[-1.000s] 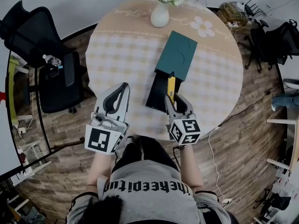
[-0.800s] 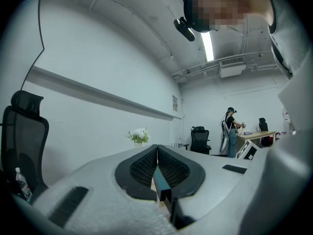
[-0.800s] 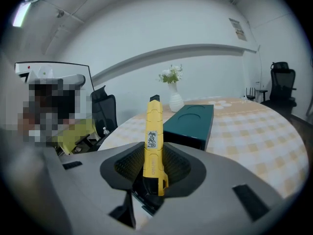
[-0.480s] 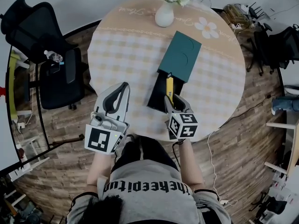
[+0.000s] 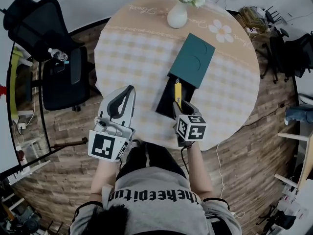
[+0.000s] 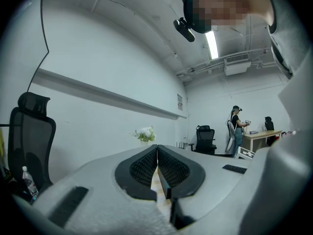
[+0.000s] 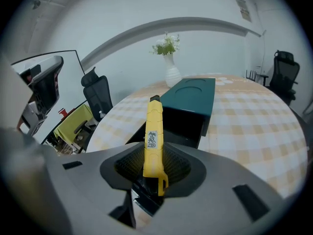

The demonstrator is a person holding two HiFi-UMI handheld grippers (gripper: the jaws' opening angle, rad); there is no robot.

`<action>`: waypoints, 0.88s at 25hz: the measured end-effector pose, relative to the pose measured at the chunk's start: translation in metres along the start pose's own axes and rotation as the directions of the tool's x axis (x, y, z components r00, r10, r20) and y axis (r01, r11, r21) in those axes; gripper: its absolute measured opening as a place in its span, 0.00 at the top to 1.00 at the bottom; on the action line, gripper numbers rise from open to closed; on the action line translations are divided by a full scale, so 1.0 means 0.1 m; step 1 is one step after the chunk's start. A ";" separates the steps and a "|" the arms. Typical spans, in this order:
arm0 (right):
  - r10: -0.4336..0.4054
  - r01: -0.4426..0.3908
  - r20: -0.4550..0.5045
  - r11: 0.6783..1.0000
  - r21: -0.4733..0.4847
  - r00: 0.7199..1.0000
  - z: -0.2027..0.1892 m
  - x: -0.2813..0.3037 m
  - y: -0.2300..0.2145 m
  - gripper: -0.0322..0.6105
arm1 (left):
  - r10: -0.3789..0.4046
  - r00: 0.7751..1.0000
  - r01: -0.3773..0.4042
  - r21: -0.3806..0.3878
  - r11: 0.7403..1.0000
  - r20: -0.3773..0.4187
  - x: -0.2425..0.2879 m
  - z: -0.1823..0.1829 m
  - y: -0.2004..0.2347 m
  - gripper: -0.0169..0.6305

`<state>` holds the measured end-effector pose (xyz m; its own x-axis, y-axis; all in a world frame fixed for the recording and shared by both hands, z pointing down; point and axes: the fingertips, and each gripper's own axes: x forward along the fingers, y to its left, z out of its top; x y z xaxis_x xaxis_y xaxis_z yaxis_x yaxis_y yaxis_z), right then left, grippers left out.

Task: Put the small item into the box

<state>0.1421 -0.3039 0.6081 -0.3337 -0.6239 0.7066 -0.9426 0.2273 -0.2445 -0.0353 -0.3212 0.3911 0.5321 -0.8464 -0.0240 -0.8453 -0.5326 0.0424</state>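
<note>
My right gripper (image 5: 179, 104) (image 7: 155, 148) is shut on a yellow utility knife (image 5: 178, 92) (image 7: 153, 137), which sticks out forward over the near end of the box. The black box (image 5: 169, 95) (image 7: 177, 124) lies open on the checked tablecloth, its dark green lid (image 5: 192, 60) (image 7: 191, 94) slid back toward the far side and covering the far part. My left gripper (image 5: 128, 91) (image 6: 157, 155) hangs at the table's near left edge, jaws pressed together with nothing between them.
A white vase with flowers (image 5: 178, 12) (image 7: 171, 72) stands at the table's far edge. A black office chair (image 5: 58, 77) is at the left of the round table (image 5: 132, 48). Another person (image 6: 236, 131) stands far off by a desk.
The right gripper with the knife has stayed over the near end of the box; the head view has shifted slightly. The left gripper has not moved.
</note>
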 end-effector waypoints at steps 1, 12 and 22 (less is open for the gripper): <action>-0.002 0.002 -0.014 1.000 0.002 1.000 -0.02 0.00 -0.04 0.76 | 0.003 1.000 -0.003 0.000 1.000 -0.001 0.02 0.00 -0.02 0.95; -0.020 0.020 -0.095 1.000 0.001 0.995 -0.09 0.12 -0.05 0.76 | 0.033 0.999 -0.033 0.001 0.999 -0.008 -0.03 -0.02 0.05 0.95; -0.044 0.042 -0.180 0.999 -0.017 0.983 -0.19 0.22 -0.05 0.76 | 0.040 0.999 -0.040 0.000 0.999 -0.009 -0.05 -0.02 0.11 0.95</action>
<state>0.1395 -0.3047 0.6369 -0.2851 -0.4889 0.8245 -0.9555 0.2134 -0.2038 -0.0475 -0.3226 0.3941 0.4979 -0.8672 -0.0130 -0.8661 -0.4979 0.0432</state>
